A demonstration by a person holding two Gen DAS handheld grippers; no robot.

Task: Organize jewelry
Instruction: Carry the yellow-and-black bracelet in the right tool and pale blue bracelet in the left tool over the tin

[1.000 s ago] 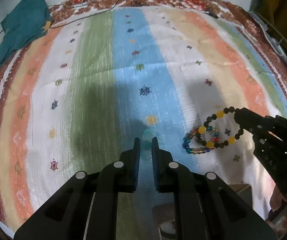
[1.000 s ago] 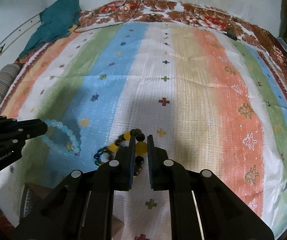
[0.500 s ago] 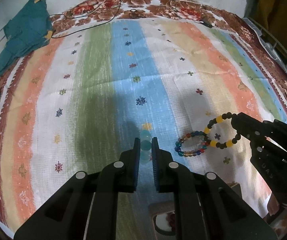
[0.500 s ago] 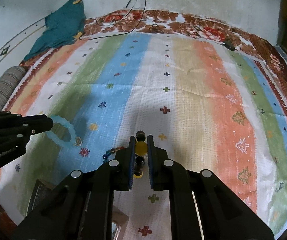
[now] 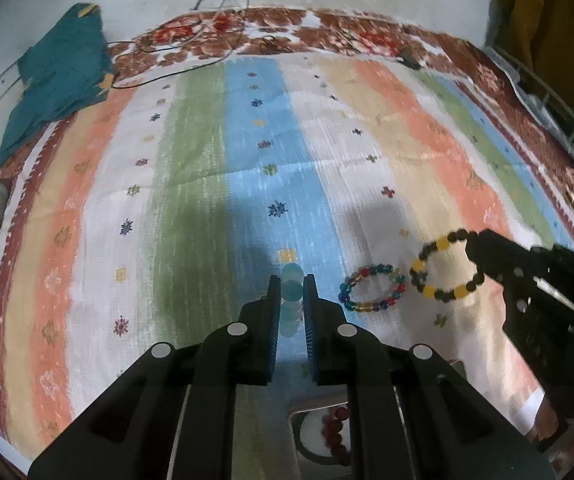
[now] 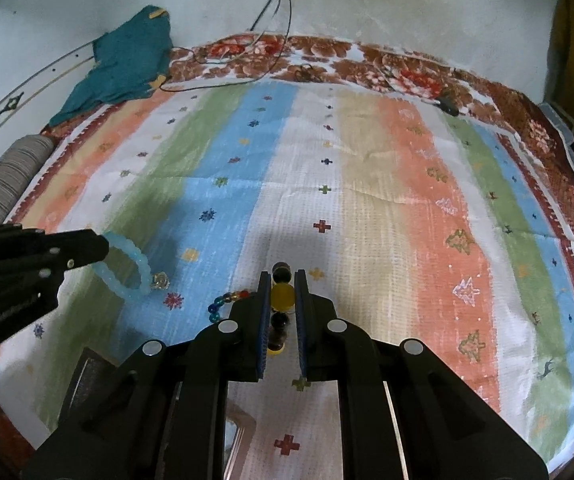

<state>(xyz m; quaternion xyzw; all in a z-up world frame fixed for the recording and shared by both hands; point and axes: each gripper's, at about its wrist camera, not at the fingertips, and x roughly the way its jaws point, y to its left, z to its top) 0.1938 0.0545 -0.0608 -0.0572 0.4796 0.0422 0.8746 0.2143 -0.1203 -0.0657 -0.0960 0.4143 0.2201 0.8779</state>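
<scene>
My left hand-held gripper (image 5: pixel 291 294) clamps the pale blue bracelet (image 6: pixel 129 266); my right hand-held gripper (image 6: pixel 281 294) clamps the black-and-yellow bracelet (image 5: pixel 445 268), both raised beside the multicoloured bracelet (image 5: pixel 371 287), unsorted on the bedspread (image 5: pixel 327 128).

The bed cover (image 5: pixel 215 152) has long stripes of orange, white, green, blue and tan, with tiny flowers and crosses. Its edge is brown with red flowers. A dark teal cloth (image 5: pixel 63 76) has small yellow bits. One bracelet (image 6: pixel 127 264) is pale blue like ice. Another bracelet (image 5: pixel 447 268) has black beads and yellow beads. A third bracelet (image 5: pixel 371 288) mixes blue, red, green and gold beads. The fingers (image 5: pixel 274 320) are black with blue pads.
</scene>
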